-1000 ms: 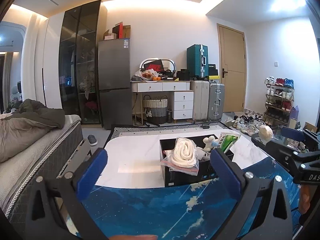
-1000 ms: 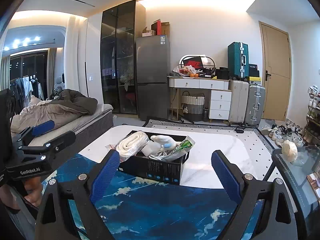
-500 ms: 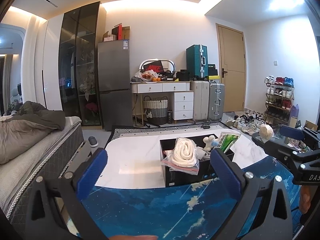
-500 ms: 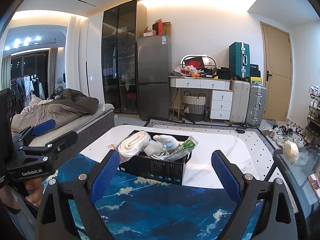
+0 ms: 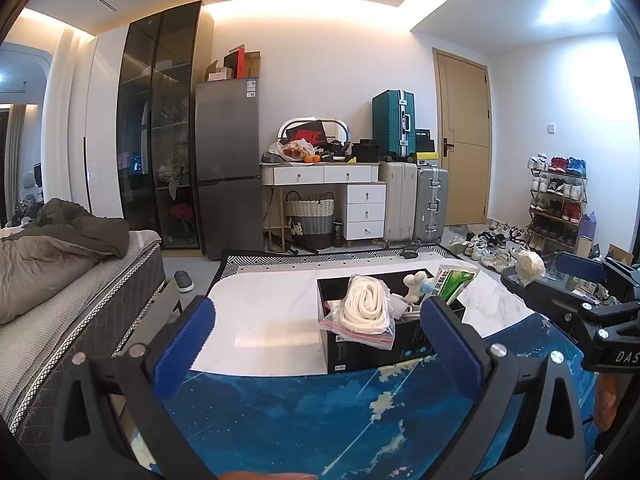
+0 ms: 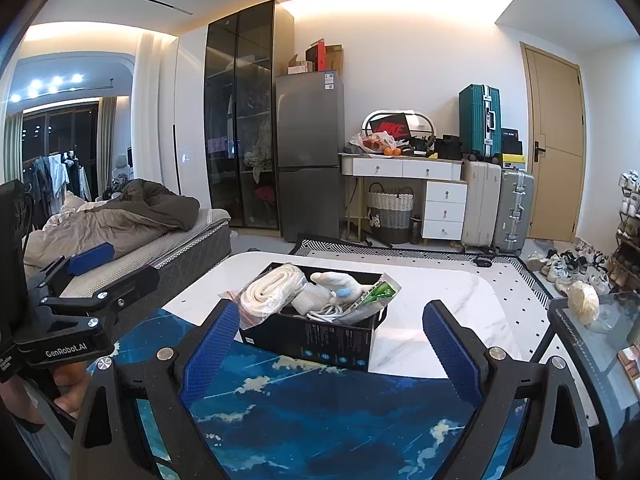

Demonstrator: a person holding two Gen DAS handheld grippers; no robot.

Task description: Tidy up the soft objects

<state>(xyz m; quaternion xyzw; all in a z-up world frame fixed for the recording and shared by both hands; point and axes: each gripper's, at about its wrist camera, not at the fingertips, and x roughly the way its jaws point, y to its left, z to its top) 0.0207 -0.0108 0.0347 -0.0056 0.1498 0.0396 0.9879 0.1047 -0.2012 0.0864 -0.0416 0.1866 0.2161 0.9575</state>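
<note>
Two grippers, left gripper [image 5: 316, 340] and right gripper [image 6: 332, 344], we hold wide and empty, short of the black box [image 6: 320, 338]. It stands on the white table [image 6: 440, 300], holding the bagged rope [image 6: 272, 290], plush toy [image 6: 340, 282], green packet [image 6: 378, 292]: soft items lie gathered.

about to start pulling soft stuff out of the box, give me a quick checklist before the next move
1. Left tool open and empty: ok.
2. Right tool open and empty: ok.
3. Box sits flat on the table: ok.
4. Bagged rope on top, within reach: ok, though it overhangs the box edge.
5. Cable free of the plush toy: cannot tell.
6. Blue mat in front bare for sorting: ok.
</note>
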